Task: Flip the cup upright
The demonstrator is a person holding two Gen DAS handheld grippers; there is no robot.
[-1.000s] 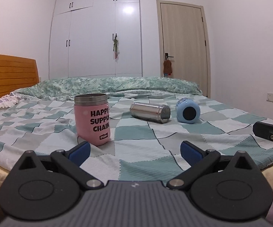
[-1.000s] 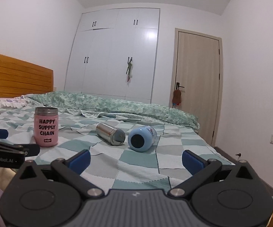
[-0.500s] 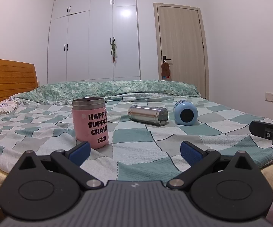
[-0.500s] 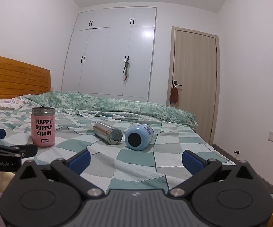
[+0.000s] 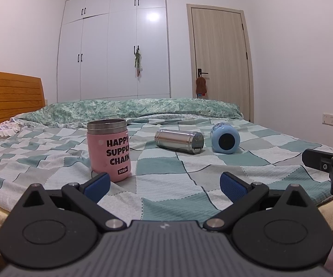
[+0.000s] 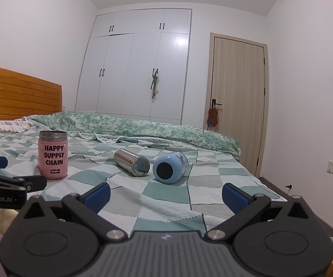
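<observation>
Checkered teal-and-white bedspread [image 5: 166, 168] carries all three cups. Your pink cup [image 5: 109, 149] stands upright on the left, while the steel cup [image 5: 179, 141] and the blue cup [image 5: 224, 139] lie on their sides just beside each other, bottoms facing you. Your left tool [image 5: 164, 182] hangs low near the pink one with its fingers spread wide, holding nothing. Your right tool [image 6: 165, 192] is spread too, well short of the blue cup [image 6: 169, 167].

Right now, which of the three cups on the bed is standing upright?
The pink cup lettered HAPPY SUPPLY CHAIN stands upright; the steel cup and the blue cup lie on their sides.
</observation>
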